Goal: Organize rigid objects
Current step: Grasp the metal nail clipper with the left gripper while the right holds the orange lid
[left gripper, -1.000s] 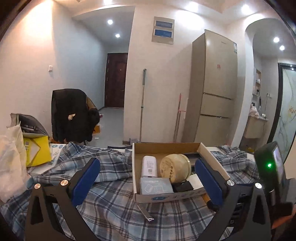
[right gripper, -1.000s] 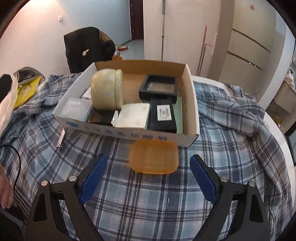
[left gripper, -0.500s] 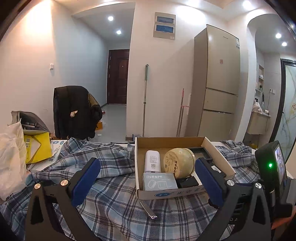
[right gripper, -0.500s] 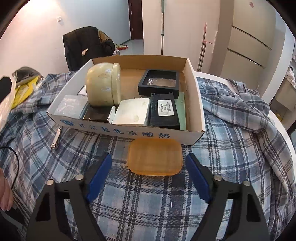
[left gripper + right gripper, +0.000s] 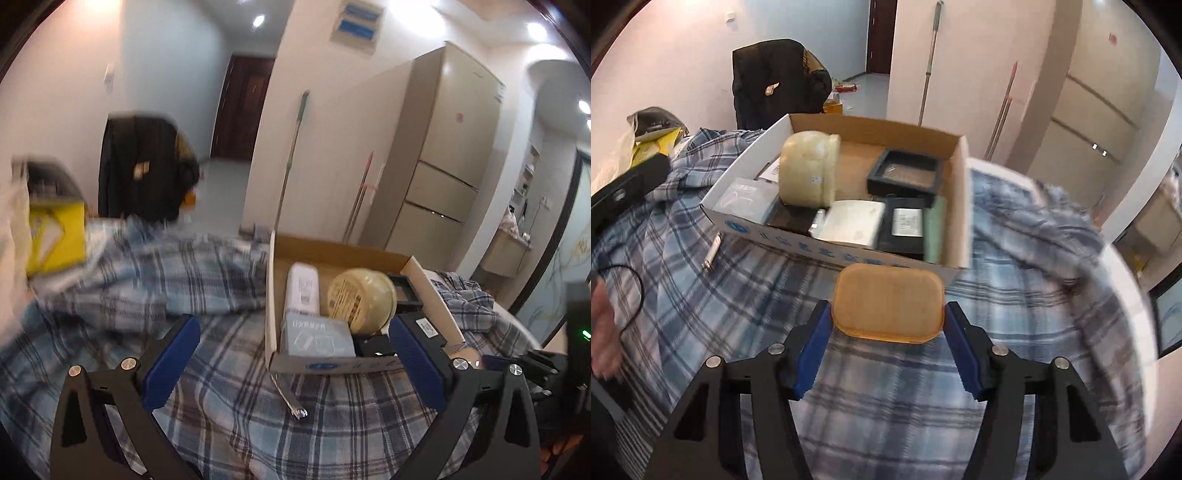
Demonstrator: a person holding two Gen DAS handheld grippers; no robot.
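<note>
In the left wrist view we see the left gripper (image 5: 293, 360) with its blue pads set wide apart and nothing between them, over the plaid cloth (image 5: 221, 376). The view is more tilted and blurred than a second ago, and the cardboard box (image 5: 275, 295) now sits lower and further right in the picture, its near right corner behind the right pad. Inside the box lie a white bottle (image 5: 303, 291), a round cream jar (image 5: 360, 301) on its side and a grey packet (image 5: 317, 338) at the near wall. A small metal tool (image 5: 288, 397) lies on the cloth just near of the box, as before.

In the right wrist view the right gripper (image 5: 886, 350) has just been closing its jaws: a second ago the pads stood well clear of the amber soap box (image 5: 886, 304); now they press on its left and right ends. The soap box appears raised off the cloth, just near of the box's printed front wall (image 5: 798, 243). In the box we see the cream jar (image 5: 809, 170) at the left, a black tray (image 5: 905, 173) at the far right, a white flat case (image 5: 853, 221) and a black labelled case (image 5: 905, 229) along the near wall. A hand (image 5: 605, 332) shows at the left edge
</note>
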